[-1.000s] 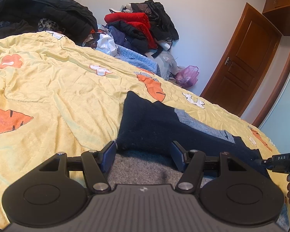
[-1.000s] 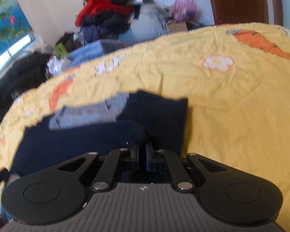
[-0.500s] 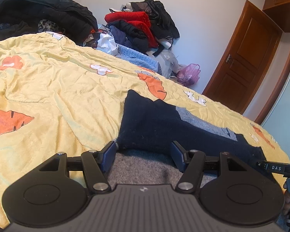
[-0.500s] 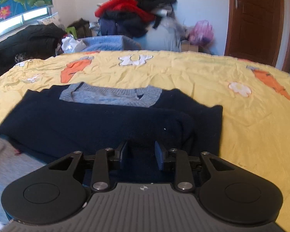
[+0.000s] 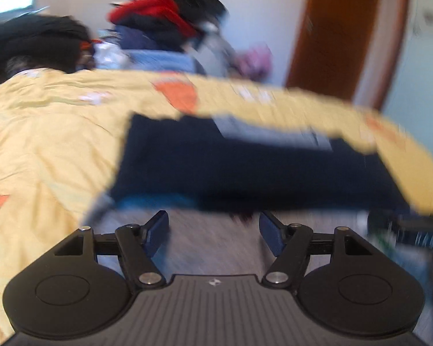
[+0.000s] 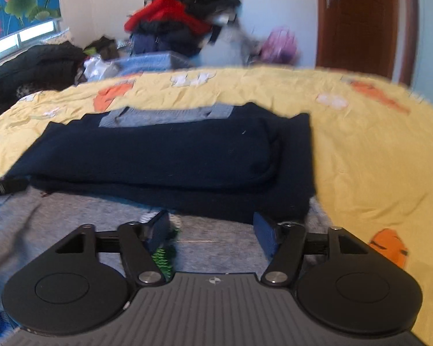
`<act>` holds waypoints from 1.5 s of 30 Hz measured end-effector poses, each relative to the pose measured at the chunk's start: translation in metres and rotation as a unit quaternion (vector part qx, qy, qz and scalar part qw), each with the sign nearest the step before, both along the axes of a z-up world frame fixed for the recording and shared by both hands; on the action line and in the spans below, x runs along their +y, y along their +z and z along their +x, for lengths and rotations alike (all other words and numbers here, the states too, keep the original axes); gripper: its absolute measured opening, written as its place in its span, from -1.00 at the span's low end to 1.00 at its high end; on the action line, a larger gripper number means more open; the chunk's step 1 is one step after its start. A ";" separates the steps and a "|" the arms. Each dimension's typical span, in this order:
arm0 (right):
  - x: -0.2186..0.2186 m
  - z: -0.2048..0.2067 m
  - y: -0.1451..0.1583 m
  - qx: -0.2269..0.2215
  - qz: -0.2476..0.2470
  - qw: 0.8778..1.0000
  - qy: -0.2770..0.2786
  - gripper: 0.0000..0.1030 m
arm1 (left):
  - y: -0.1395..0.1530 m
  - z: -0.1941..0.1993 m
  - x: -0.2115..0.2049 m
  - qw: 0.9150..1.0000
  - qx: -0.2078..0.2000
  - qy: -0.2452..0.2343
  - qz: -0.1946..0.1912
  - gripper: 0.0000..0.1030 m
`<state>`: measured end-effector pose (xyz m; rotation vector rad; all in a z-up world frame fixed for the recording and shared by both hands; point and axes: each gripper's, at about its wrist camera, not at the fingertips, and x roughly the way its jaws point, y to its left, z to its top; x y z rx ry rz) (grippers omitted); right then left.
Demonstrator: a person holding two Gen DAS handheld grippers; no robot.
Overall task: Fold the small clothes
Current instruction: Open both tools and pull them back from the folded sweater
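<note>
Both hand-held grippers hover over a small sweater spread on a bed. Left hand-held gripper (image 5: 214, 232): its jaws stand wide apart and are opening, with only grey knit showing in the gap and nothing pressed between the blue pads (image 5: 157, 230); its view is badly blurred. Right hand-held gripper (image 6: 211, 232): jaws likewise wide and opening, nothing gripped, the pads (image 6: 265, 235) poised above the grey lower part of the garment, where a bit of green and white pattern shows beside the left finger. The sweater (image 6: 164, 155) lies on the yellow bedspread (image 6: 369, 155), its navy sleeves folded across the body and a grey neckband at the far edge. Beyond the bed sits a pile of clothes (image 6: 182, 26), and a brown door (image 6: 360, 20) stands to the right. No readable writing appears: a small pale emblem on each gripper body is too small to make out.
</note>
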<state>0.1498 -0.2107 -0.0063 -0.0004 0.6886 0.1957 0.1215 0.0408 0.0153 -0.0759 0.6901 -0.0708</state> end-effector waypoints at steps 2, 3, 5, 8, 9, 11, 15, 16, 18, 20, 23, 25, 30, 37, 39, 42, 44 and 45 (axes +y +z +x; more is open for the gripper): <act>0.004 -0.007 -0.002 -0.006 -0.010 1.000 -0.020 0.90 | -0.009 -0.002 -0.013 0.999 0.003 -0.007 0.044 0.42; 0.006 -0.012 -0.003 -0.010 -0.017 0.999 -0.025 0.93 | -0.008 -0.003 -0.015 0.999 0.001 -0.011 0.045 0.55; 0.009 -0.023 -0.007 -0.005 -0.027 0.999 -0.026 0.97 | -0.012 -0.001 -0.013 0.999 0.011 -0.014 0.038 0.75; 0.009 -0.039 -0.008 0.000 -0.038 0.999 -0.035 0.99 | -0.014 0.002 -0.014 0.999 0.021 -0.031 0.040 1.00; 0.008 -0.045 -0.008 0.000 -0.037 0.999 -0.036 1.00 | -0.014 0.003 -0.015 0.998 0.022 -0.033 0.044 1.00; 0.006 -0.053 -0.009 -0.002 -0.037 0.999 -0.032 1.00 | -0.014 0.003 -0.016 0.998 0.022 -0.031 0.047 1.00; 0.007 -0.049 -0.010 -0.002 -0.040 0.999 -0.033 1.00 | -0.014 0.006 -0.019 0.998 0.024 -0.027 0.052 1.00; 0.008 -0.048 -0.010 -0.001 -0.040 0.999 -0.034 1.00 | -0.013 0.005 -0.019 0.998 0.027 -0.024 0.056 1.00; 0.008 -0.047 -0.009 -0.001 -0.039 0.999 -0.034 1.00 | -0.011 -0.002 -0.020 0.997 0.034 -0.010 0.064 1.00; 0.008 -0.047 -0.010 -0.002 -0.038 0.999 -0.034 1.00 | -0.008 -0.015 -0.020 0.997 0.050 0.003 0.062 1.00; 0.008 -0.047 -0.010 -0.002 -0.038 0.999 -0.035 1.00 | -0.002 -0.041 -0.015 0.996 0.076 0.008 0.037 1.00; 0.008 -0.047 -0.010 -0.002 -0.037 0.999 -0.035 1.00 | -0.003 -0.059 -0.015 0.996 0.076 0.005 0.040 1.00; 0.008 -0.048 -0.010 -0.002 -0.038 0.999 -0.035 1.00 | -0.012 -0.092 -0.014 0.998 0.027 -0.002 0.050 1.00; 0.007 -0.049 -0.010 -0.002 -0.039 0.998 -0.039 1.00 | -0.011 -0.089 -0.016 0.998 0.026 0.007 0.052 1.00; 0.007 -0.057 -0.009 0.001 -0.042 0.998 -0.041 1.00 | -0.012 -0.089 -0.015 0.998 0.026 0.006 0.050 1.00; 0.006 -0.072 -0.009 0.001 -0.043 0.998 -0.043 1.00 | -0.012 -0.090 -0.015 0.998 0.025 0.006 0.050 1.00; 0.006 -0.081 -0.009 -0.001 -0.043 0.998 -0.040 1.00 | -0.012 -0.090 -0.015 0.998 0.025 0.006 0.050 1.00; 0.006 -0.084 -0.010 -0.002 -0.043 0.998 -0.040 1.00 | -0.012 -0.090 -0.015 0.998 0.025 0.005 0.050 1.00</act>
